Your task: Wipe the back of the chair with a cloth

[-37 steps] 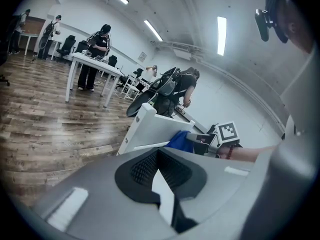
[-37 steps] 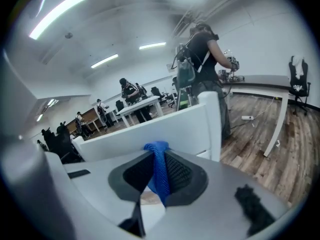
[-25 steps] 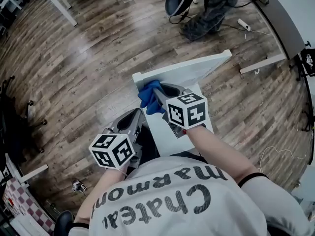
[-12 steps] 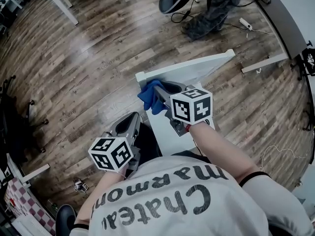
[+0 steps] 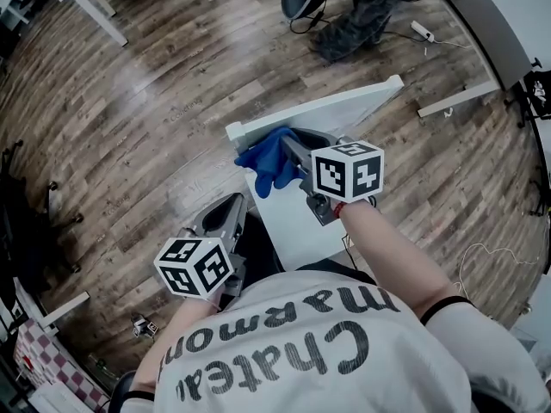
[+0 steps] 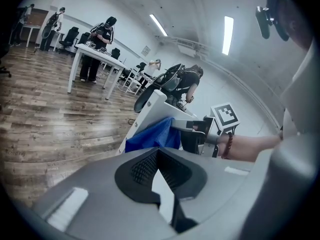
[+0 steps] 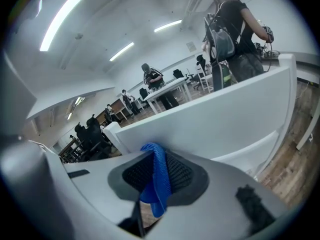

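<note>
The flat white back of the chair (image 5: 344,110) stands up at the far side of the white seat (image 5: 288,222), right in front of the person. It runs from left to right, and its near face looks at the person, so that face is easy to reach.

The soft blue cloth (image 5: 271,157) is by the left end of the chair back, pressed on its near face close to the top edge. The right gripper (image 5: 297,149) has its jaws squeezed tight on a fold of the cloth. In the right gripper view the blue fold sits pinched between the two dark bumpy pads. Most of the cloth bunches out past the tips. I think it is held this way so the soft part rubs the chair and the hard jaws do not scratch it.

The left gripper (image 5: 225,218) waits lower down, near the person and just left of the seat, well away from the cloth. Its jaws are a little apart and nothing is between them; only the white seat shows in the gap. It looks like it is kept back so it does not get in the way.

The cloth is at one end, and most of the chair back lies to its right. My guess is that the wipe goes to the right, along the top part, with the cloth kept flat on the chair
</note>
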`<control>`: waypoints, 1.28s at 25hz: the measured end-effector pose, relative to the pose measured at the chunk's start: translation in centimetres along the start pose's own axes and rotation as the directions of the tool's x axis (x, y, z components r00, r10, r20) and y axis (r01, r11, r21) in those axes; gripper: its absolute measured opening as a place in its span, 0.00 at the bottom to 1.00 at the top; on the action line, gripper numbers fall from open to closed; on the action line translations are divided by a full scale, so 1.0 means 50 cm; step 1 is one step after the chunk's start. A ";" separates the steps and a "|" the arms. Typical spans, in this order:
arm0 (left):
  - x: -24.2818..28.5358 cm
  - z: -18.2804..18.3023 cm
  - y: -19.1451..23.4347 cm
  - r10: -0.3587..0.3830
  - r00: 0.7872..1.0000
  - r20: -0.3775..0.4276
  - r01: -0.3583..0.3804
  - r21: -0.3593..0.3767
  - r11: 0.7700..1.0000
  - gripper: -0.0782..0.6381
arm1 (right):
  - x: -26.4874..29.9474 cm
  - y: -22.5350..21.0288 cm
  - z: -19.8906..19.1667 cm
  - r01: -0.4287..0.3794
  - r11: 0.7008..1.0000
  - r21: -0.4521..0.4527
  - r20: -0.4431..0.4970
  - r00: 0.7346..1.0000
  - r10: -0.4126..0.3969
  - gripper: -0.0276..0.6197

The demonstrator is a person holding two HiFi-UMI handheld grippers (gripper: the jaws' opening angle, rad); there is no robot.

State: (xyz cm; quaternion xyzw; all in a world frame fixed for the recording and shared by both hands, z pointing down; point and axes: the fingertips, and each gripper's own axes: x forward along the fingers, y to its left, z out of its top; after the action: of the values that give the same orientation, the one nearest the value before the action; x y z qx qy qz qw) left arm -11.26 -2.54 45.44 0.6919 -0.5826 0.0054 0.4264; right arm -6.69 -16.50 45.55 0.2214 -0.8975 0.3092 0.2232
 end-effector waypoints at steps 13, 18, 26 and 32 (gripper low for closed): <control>-0.001 -0.004 0.002 0.002 1.000 -0.016 -0.002 0.000 1.000 0.12 | -0.043 -0.099 0.010 0.107 0.992 0.064 0.033 0.993 -0.109 0.17; -0.001 -0.009 0.005 0.003 1.000 -0.021 -0.003 -0.004 1.000 0.12 | -0.063 -0.139 0.016 0.149 0.986 0.072 0.047 0.987 -0.152 0.16; 0.002 -0.012 0.006 0.006 1.000 -0.029 -0.006 -0.006 1.000 0.12 | -0.103 -0.212 0.032 0.227 0.971 0.072 0.067 0.970 -0.232 0.16; 0.003 -0.008 0.006 0.010 0.999 -0.030 -0.010 -0.003 1.000 0.12 | -0.130 -0.262 0.041 0.285 0.954 0.094 0.085 0.953 -0.292 0.16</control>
State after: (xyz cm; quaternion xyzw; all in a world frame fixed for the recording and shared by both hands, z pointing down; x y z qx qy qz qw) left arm -11.26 -2.39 45.95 0.6881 -0.5797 0.0170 0.4361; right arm 4.98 -25.46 46.59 0.3739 -0.8521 0.2982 0.2126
